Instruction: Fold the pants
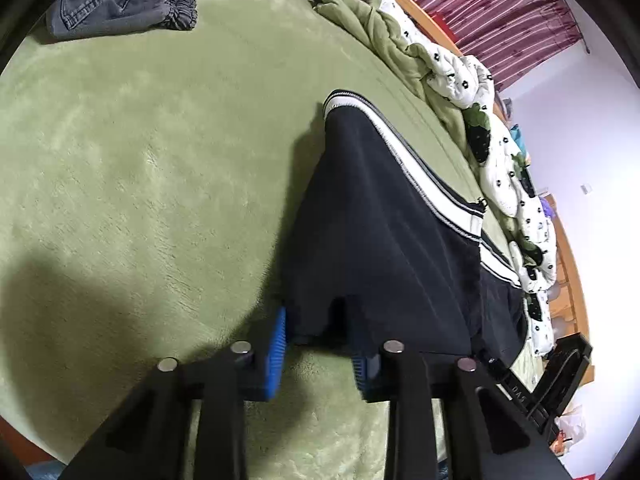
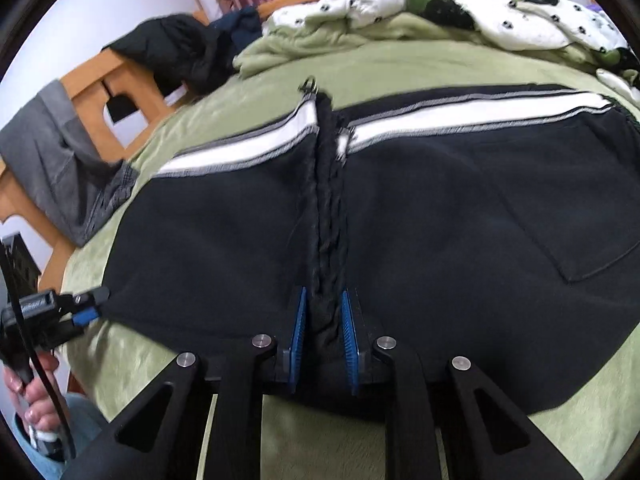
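Pants [image 2: 440, 208]: black, with a white side stripe edged in grey; lay spread on the green blanket, near edge lifted where the grippers held it. A zip pull showed at the stripe's end; a patch pocket showed on the right-hand panel in the right wrist view.
Left gripper [image 1: 320, 344]: blue pads clenched on the near edge of the pants [image 1: 380, 240]; cloth rose tent-like from the blanket towards the jaws. Also visible at the left of the right wrist view [image 2: 90, 312], at the pants' left corner.
Right gripper [image 2: 323, 336]: blue pads closed on a bunched black fold at the middle of the pants' near edge; the gathered ridge ran from the jaws up to the stripe.
Left hand [image 2: 34, 396]: wrapped round the left gripper's handle, low left in the right wrist view.
Green blanket [image 1: 140, 180]: plush, covered the bed under the pants.
Grey jeans [image 1: 124, 0]: crumpled on the blanket's far side, well apart from the pants.
Patterned quilt [image 1: 500, 152]: white with dark motifs, heaped along the blanket's edge beside the pants.
Bed frame [image 2: 100, 92]: orange wood, with dark clothing draped over it.
Curtain [image 1: 480, 4]: maroon, striped, behind the bed.
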